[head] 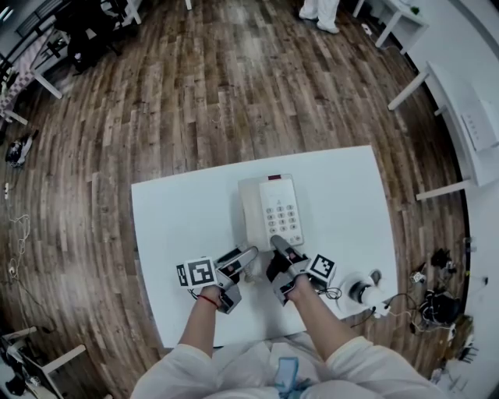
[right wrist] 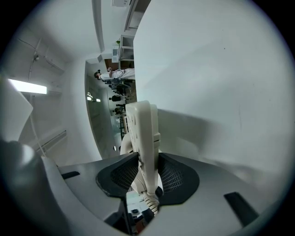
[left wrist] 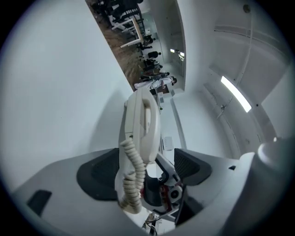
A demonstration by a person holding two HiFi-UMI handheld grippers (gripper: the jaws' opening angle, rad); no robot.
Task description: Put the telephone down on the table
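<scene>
A cream telephone (head: 270, 210) with a keypad and its handset on the left lies on the white table (head: 179, 210). My right gripper (head: 279, 248) is at the phone's near edge. In the right gripper view its pads (right wrist: 122, 177) press on both sides of the phone's body (right wrist: 144, 133), so the gripper (right wrist: 147, 177) is shut on it. My left gripper (head: 240, 261) sits at the phone's near-left corner. In the left gripper view the jaws (left wrist: 145, 171) stand wide open. The handset (left wrist: 144, 124) and coiled cord (left wrist: 131, 177) lie between them, and neither pad touches them.
A small white device with cables (head: 365, 290) sits near the table's right front corner. Wooden floor surrounds the table. Other white tables (head: 460, 101) stand at the upper right, and a person's feet (head: 320, 14) show at the top.
</scene>
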